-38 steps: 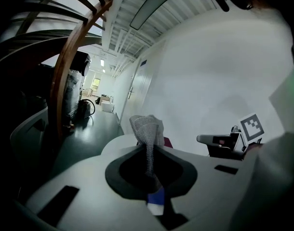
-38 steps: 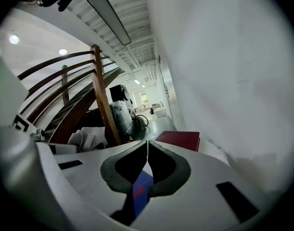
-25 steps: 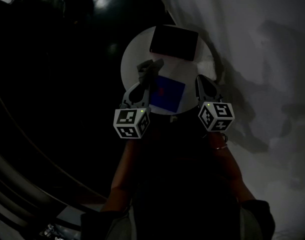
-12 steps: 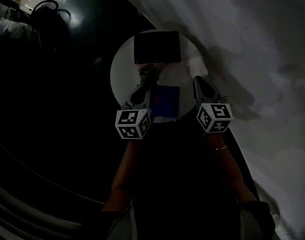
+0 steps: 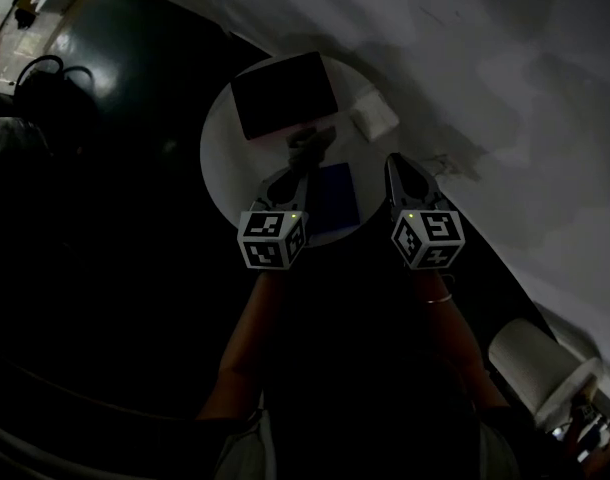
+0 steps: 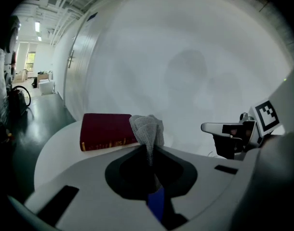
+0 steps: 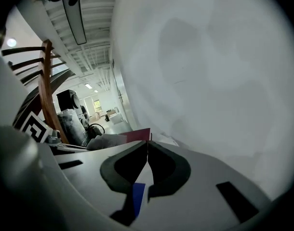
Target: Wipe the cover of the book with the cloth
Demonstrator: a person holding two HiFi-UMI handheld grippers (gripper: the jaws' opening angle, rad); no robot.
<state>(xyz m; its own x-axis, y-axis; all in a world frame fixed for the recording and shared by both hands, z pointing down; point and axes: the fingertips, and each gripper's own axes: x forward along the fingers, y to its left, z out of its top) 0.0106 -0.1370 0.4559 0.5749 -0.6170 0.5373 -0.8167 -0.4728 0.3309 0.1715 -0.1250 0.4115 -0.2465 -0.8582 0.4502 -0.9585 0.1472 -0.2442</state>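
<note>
The left tool (image 6: 150,154) has its jaws clamped on a crumpled grey knitted cloth (image 6: 147,130), which stands bunched above the tips. The cloth sits just beside the near edge of the dark red hardcover book (image 5: 283,95). The book lies flat at the far side of the round white table (image 5: 221,173). I cannot tell whether the cloth touches the cover. Gold lettering runs along the book's spine, too small to read. A flat blue rectangle (image 5: 335,196) lies on the table between the two tools. The right tool (image 7: 148,150) has its jaws pressed together with nothing between them, near the table's right rim. A small white folded pad (image 5: 373,115) lies right of the book.
</note>
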